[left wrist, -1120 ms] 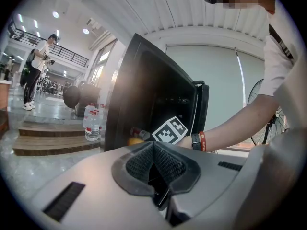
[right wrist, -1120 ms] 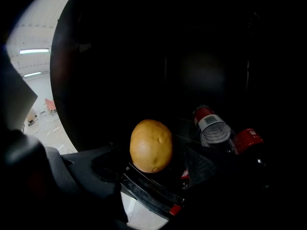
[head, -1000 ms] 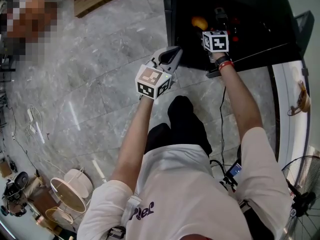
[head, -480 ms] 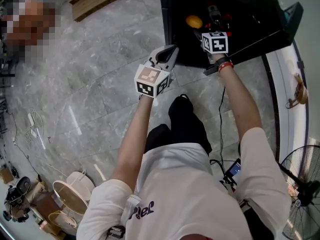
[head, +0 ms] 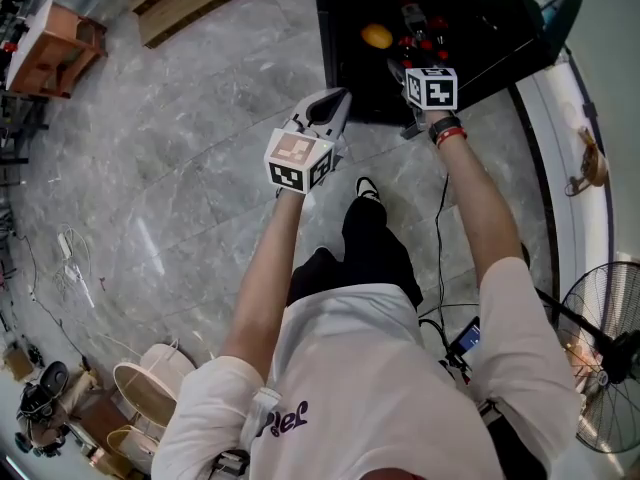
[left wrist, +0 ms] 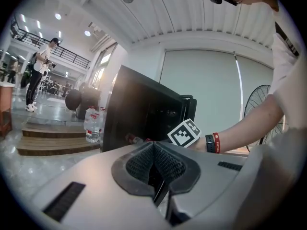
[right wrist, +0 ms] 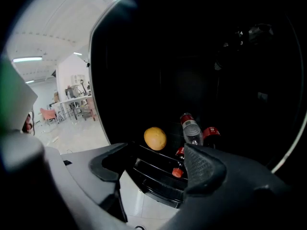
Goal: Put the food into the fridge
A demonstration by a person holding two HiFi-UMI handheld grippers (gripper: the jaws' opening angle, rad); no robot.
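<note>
Open marble floor [head: 180, 168] lies left. The left hand-held gripper [head: 335, 106], clenched and empty, hangs at the front edge of the fridge [head: 345, 8]; the right hand-held gripper [right wrist: 156, 163], released, faces a yellow fruit [right wrist: 155, 138] and red-capped bottles [right wrist: 192, 128] inside.

From overhead, the head view looks steeply down; both gripper views face the far fridge [head: 480, 18], the right from close in.
</note>
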